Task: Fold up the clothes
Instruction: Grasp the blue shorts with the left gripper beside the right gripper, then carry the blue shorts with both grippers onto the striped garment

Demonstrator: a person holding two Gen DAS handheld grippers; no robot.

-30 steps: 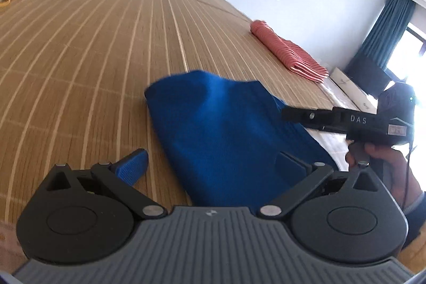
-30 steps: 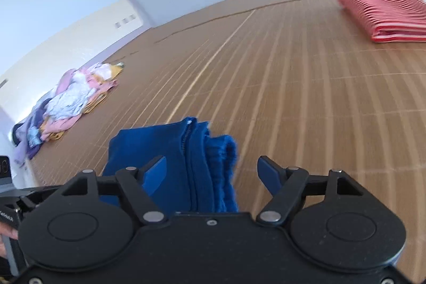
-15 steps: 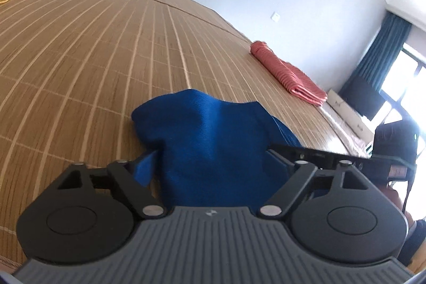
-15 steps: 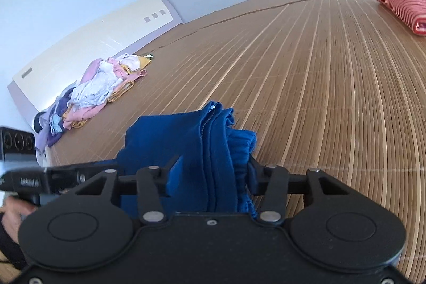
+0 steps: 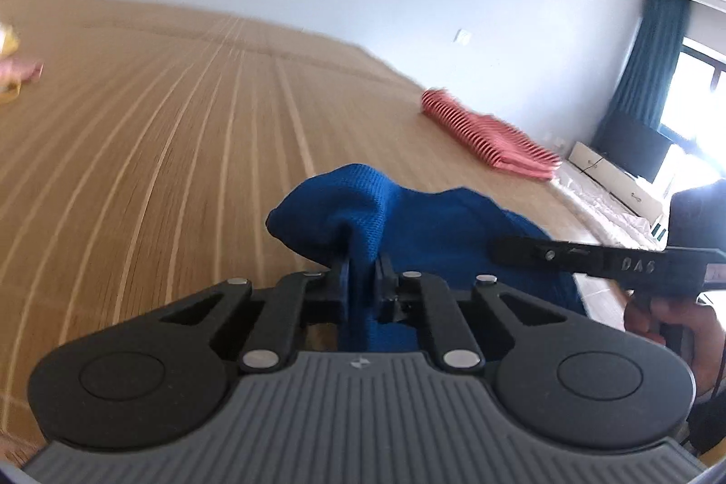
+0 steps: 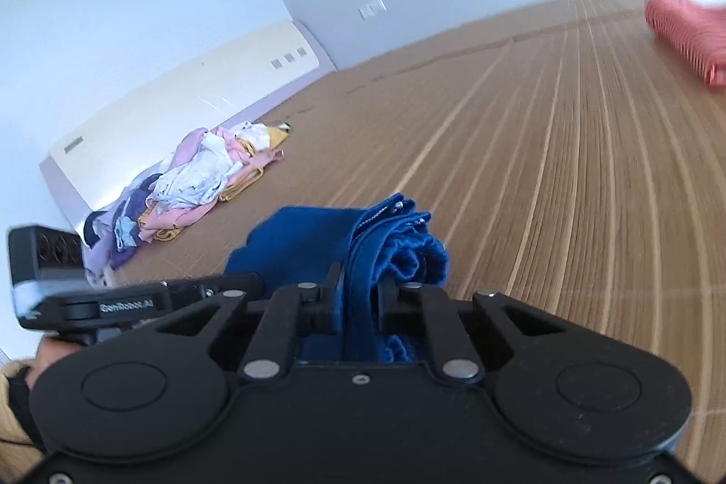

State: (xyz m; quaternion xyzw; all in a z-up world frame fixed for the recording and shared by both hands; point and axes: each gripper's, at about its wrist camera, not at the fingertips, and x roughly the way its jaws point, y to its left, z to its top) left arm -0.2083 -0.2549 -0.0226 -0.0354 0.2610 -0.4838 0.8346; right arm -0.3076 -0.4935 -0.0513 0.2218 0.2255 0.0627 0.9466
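A folded blue knit garment [image 5: 422,221] lies on the bamboo mat [image 5: 159,148]. My left gripper [image 5: 363,271] is shut on one edge of it. My right gripper [image 6: 358,284] is shut on the other end, where the zipper and ribbed cuff [image 6: 408,252] bunch up; the blue garment [image 6: 308,234] spreads to the left there. In the left wrist view the right gripper [image 5: 603,264] shows at the right, held by a hand. In the right wrist view the left gripper [image 6: 113,302] shows at the left.
A folded red striped garment [image 5: 490,139] lies far right on the mat, and it also shows in the right wrist view [image 6: 685,30]. A heap of unfolded clothes [image 6: 195,180] lies at the mat's far left by the headboard. A curtain [image 5: 644,75] and window are to the right.
Both grippers have closed onto the blue garment: they were open around it a second ago, and now the jaws pinch the cloth. Both views have tilted up with motion blur.
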